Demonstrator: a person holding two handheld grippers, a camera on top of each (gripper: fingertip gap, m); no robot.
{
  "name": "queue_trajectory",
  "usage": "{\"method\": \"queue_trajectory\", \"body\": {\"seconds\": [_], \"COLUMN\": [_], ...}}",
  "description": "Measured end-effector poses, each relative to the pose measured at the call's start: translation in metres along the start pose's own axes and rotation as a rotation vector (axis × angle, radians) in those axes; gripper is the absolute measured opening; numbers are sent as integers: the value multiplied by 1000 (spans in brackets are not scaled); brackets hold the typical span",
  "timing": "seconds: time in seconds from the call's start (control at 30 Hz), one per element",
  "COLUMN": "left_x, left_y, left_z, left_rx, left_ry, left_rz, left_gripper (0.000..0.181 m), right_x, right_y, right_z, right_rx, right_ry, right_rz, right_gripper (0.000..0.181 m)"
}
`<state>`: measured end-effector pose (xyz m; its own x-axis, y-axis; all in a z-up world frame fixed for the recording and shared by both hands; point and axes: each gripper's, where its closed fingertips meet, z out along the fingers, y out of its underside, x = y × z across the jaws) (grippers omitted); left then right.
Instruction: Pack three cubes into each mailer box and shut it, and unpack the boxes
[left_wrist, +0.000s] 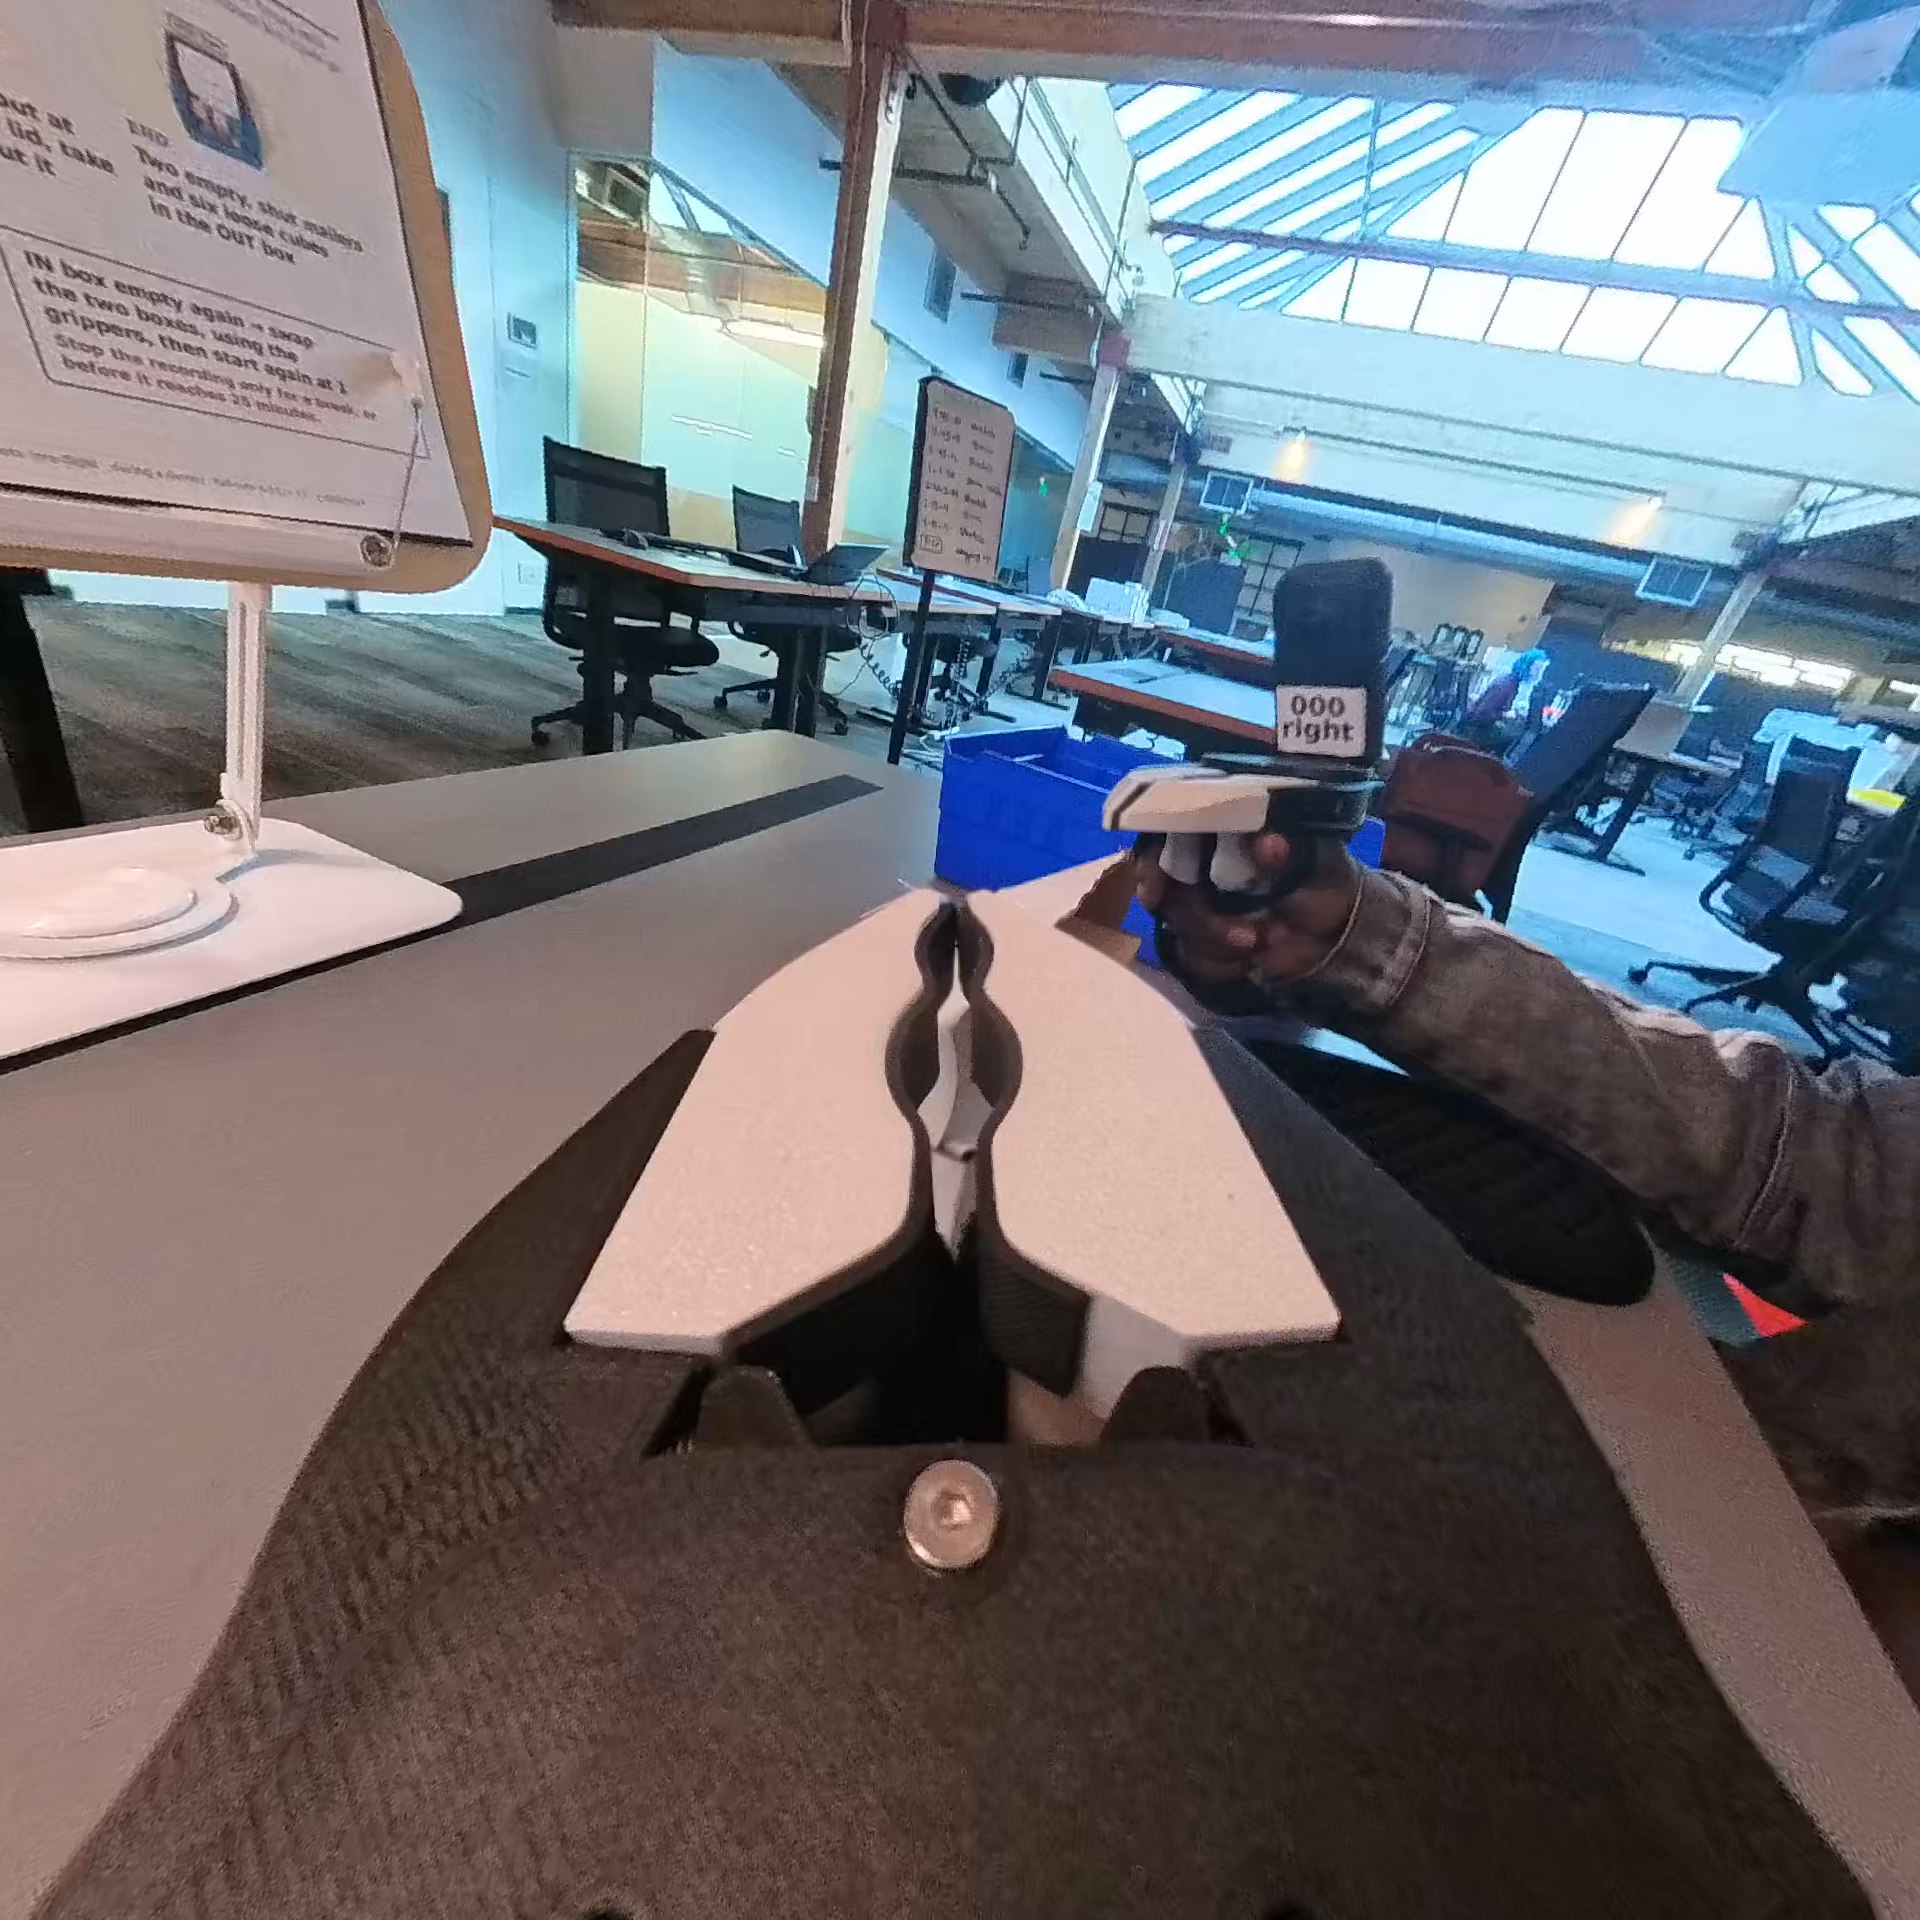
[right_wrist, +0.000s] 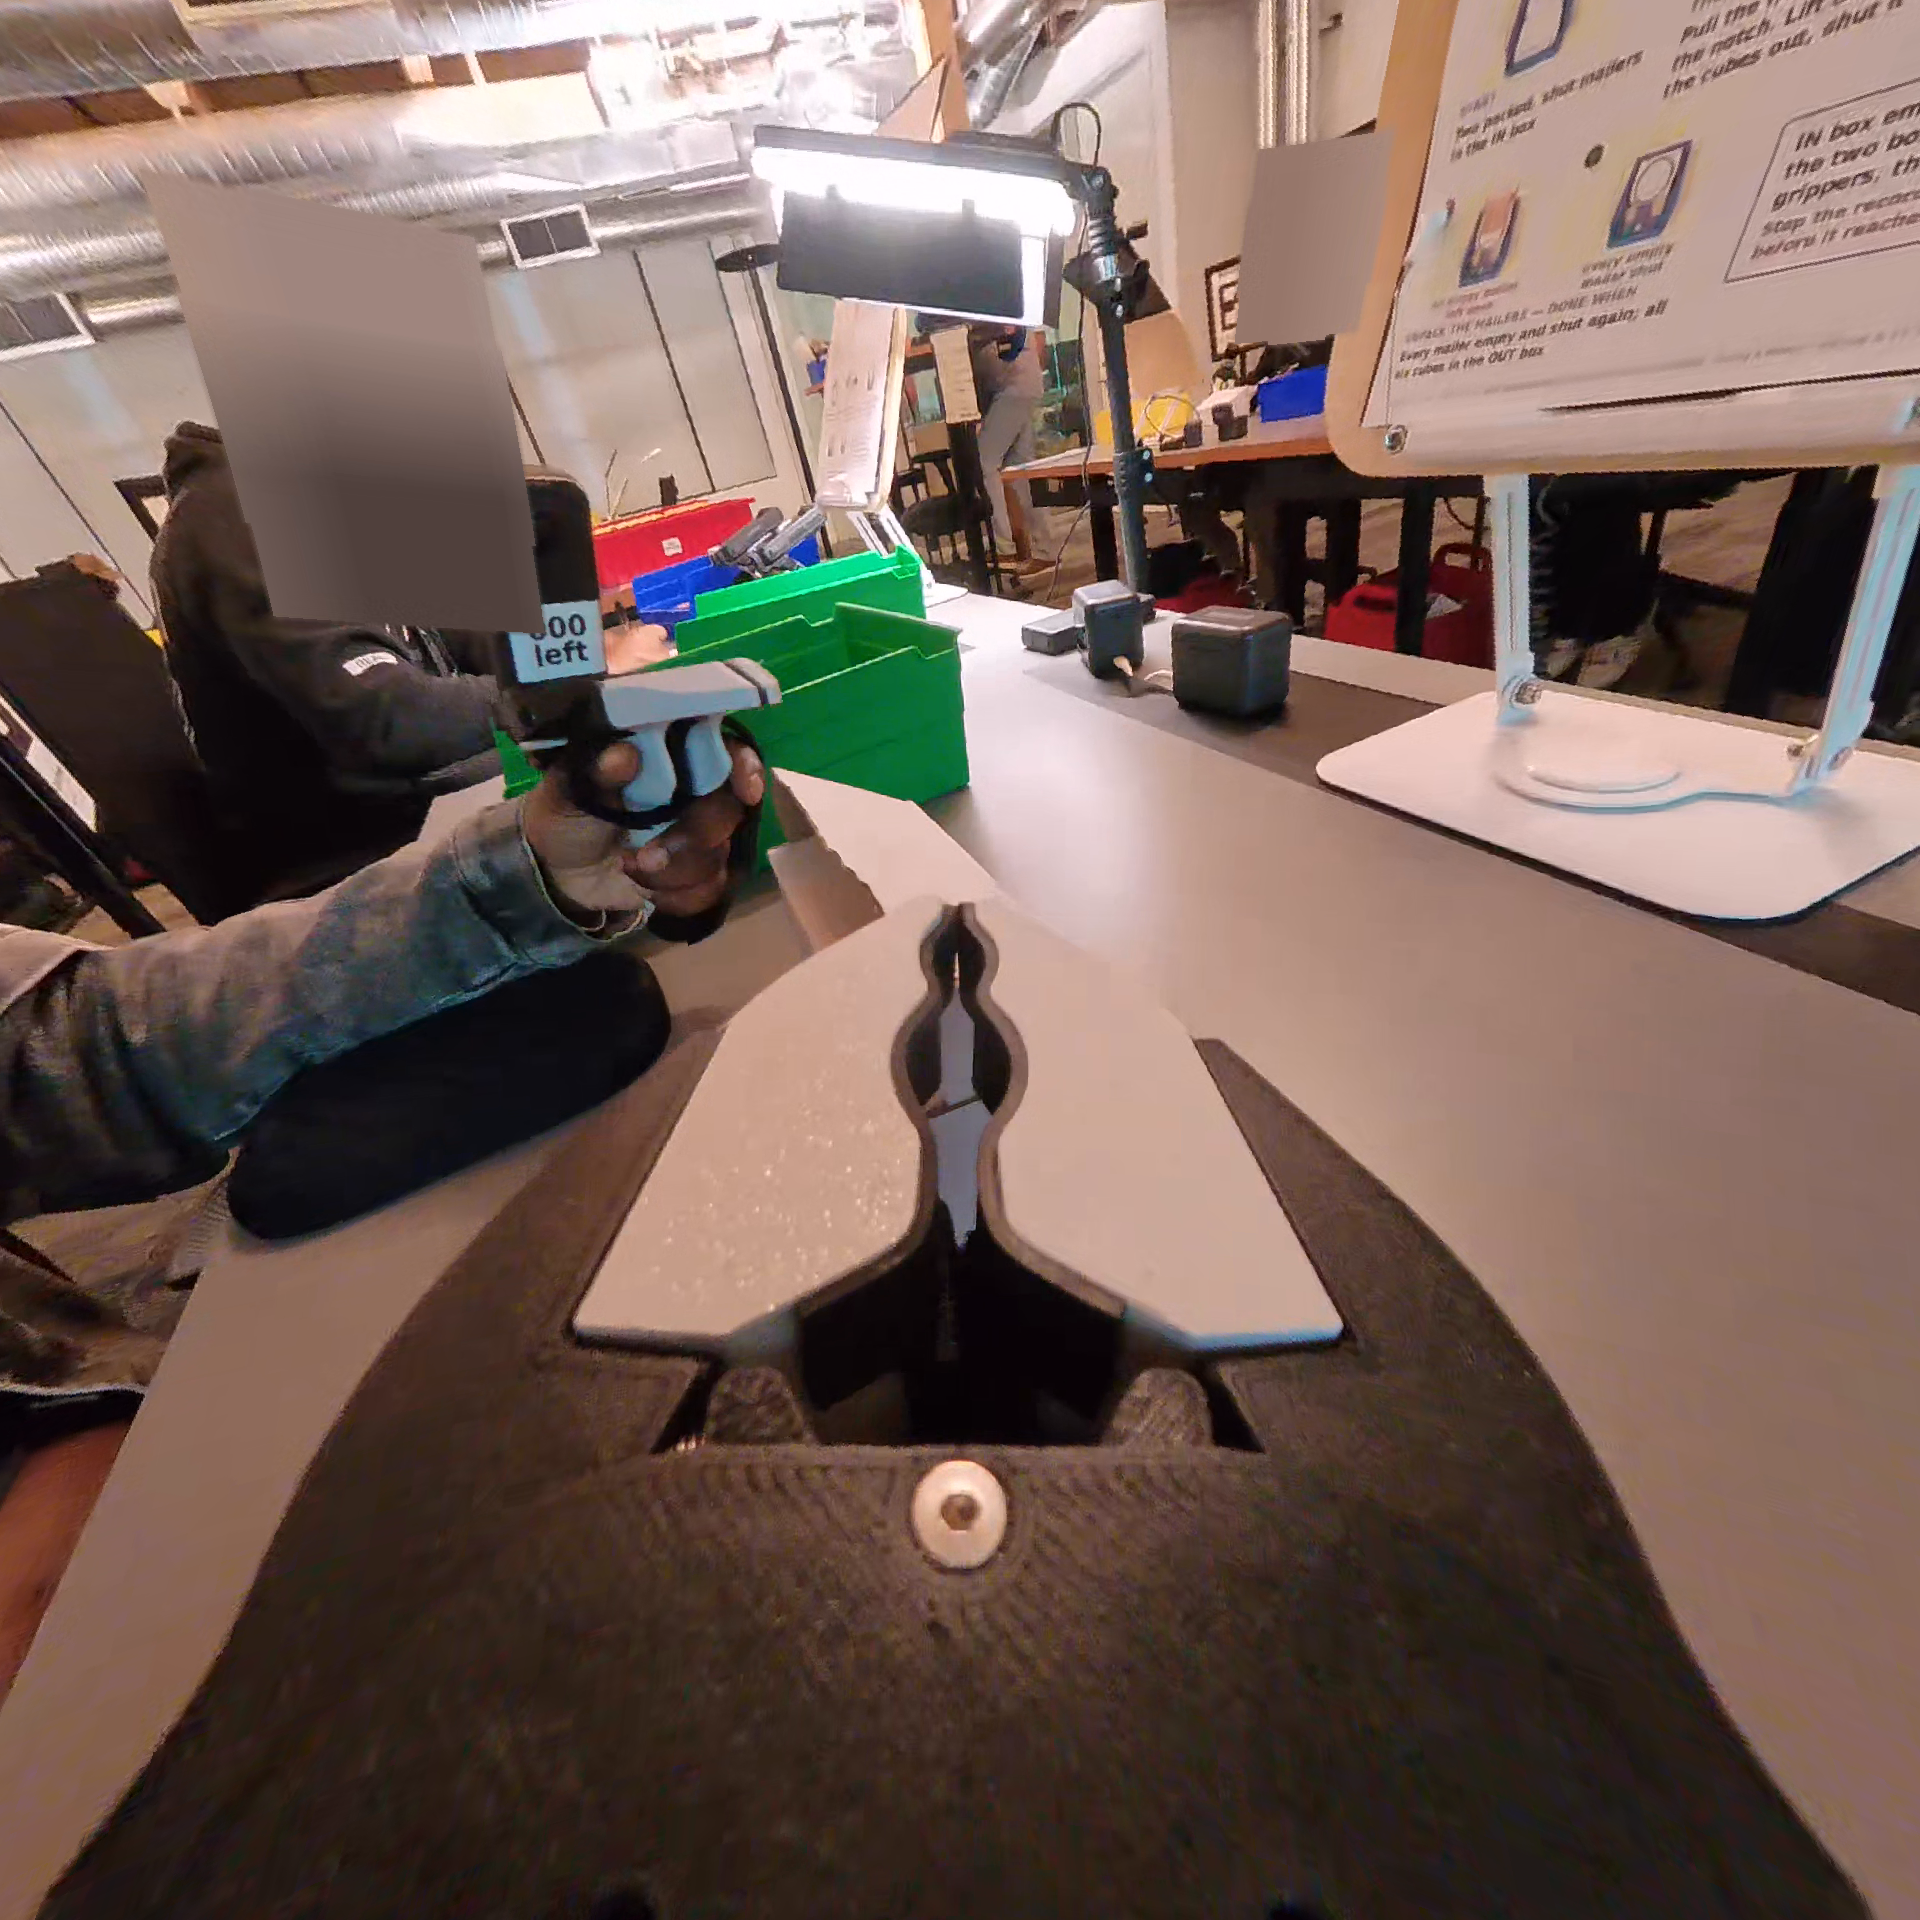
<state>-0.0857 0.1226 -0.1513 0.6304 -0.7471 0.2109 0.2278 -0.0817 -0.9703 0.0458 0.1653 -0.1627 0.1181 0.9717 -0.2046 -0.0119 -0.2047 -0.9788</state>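
Both grippers closed, empty: left gripper (left_wrist: 951, 914) nearer green bin (right_wrist: 831, 686), right gripper (right_wrist: 961, 914) nearer blue bin (left_wrist: 1013, 805); no mailers or cubes visible.

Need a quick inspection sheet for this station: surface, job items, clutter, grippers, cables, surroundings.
Surface: grey table with a dark strip toward the back; bare in front of both grippers.
Job's things: green bin on the left side, blue bin at the right edge; contents not visible. No cubes or mailer boxes clearly seen.
Clutter: instruction sheet on a white stand; dark cube-shaped device and smaller dark units at the back.
Grippers: left gripper shut, empty; right gripper shut, empty. Both hand-held above the table.
Cables: one short lead at the small dark units.
Surroundings: open office with desks, chairs, a panel lamp, a person seated at left.
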Motion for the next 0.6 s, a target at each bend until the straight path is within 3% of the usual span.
{"method": "queue_trajectory", "body": {"seconds": [0.17,0.6], "left_x": [-1,-7], "left_y": [22,48], "left_z": [4,0], "left_rx": [-110,-262], "left_ry": [1,-18], "left_rz": [90,129], "left_gripper": [0,0], "right_x": [-2,-2], "right_y": [8,34], "right_z": [2,4], "right_rx": [-42,-154], "right_ry": [-9,-8], "right_rz": [-36,-165], "right_gripper": [0,0]}}
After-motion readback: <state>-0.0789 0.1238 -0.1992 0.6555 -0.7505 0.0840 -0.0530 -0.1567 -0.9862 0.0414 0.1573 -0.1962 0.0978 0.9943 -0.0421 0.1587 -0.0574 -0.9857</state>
